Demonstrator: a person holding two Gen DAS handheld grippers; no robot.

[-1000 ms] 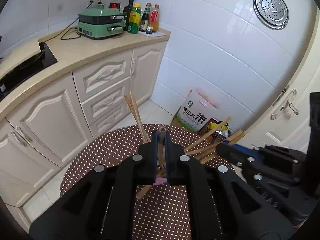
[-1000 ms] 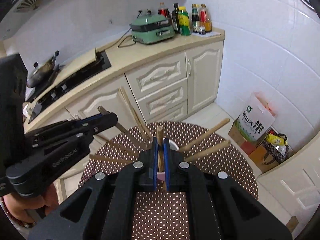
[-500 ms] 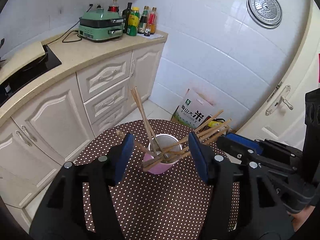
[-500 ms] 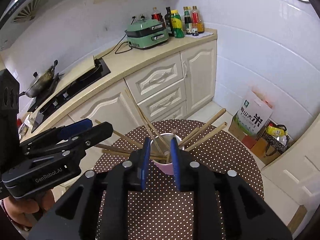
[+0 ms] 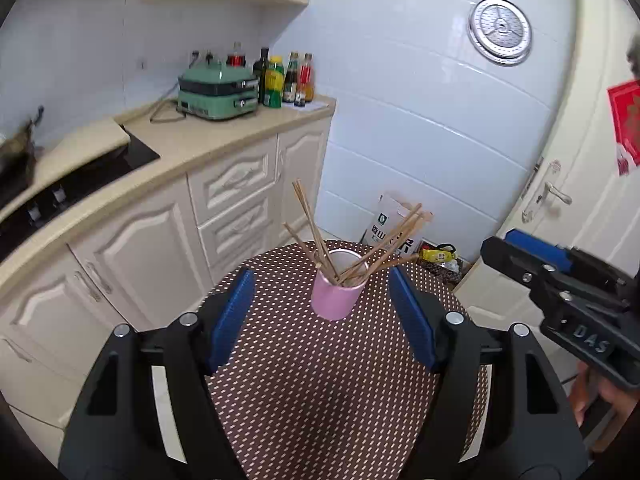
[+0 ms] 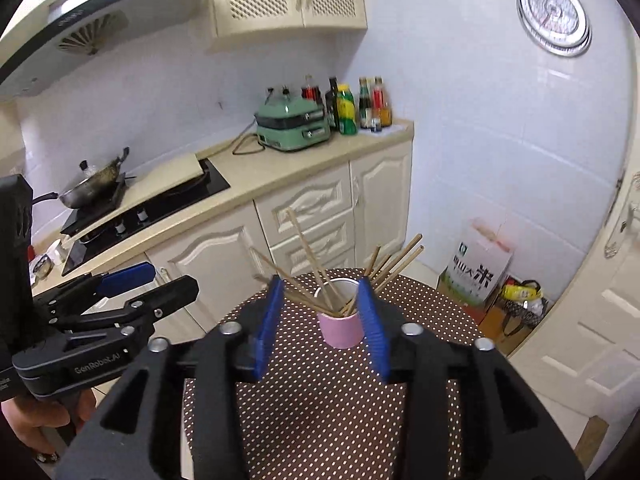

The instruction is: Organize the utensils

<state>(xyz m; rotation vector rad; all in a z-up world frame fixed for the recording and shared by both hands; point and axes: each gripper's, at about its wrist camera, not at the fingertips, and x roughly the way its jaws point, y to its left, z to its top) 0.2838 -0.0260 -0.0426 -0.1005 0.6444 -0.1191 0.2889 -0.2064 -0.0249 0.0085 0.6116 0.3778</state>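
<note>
Round table (image 5: 280,384) draped in brown cloth dotted with small white spots, matte and woven-looking. Near its far edge, a smooth pink cylindrical cup (image 5: 337,297), white inside, standing upright. Inside the cup, a fan of thin, straight wooden chopsticks (image 5: 316,228), pale brown, splayed outward in several directions: some leaning left and up, others leaning right past the rim.

Left gripper (image 5: 323,316) hovering above the table short of the cup, black plastic body with ribbed blue pads, jaws spread wide and empty, one finger on each side of the cup without touching it. Right gripper (image 6: 323,322) likewise released and holding nothing, blue-padded fingers flanking the cup from above, gap narrower than the left one's. Seen also from the side in the left wrist view, tilted down toward the table, with a hand (image 5: 596,394) partly visible beneath it.

Behind: glossy white wall tiles, cream cabinets with carved panel doors, a beige countertop carrying a mint-green electric cooker (image 6: 294,122) and a row of sauce bottles (image 6: 352,106), plus a wok (image 6: 94,178) on the black glass hob. Round perforated metal steamer plate (image 5: 500,31) hanging on the wall.
</note>
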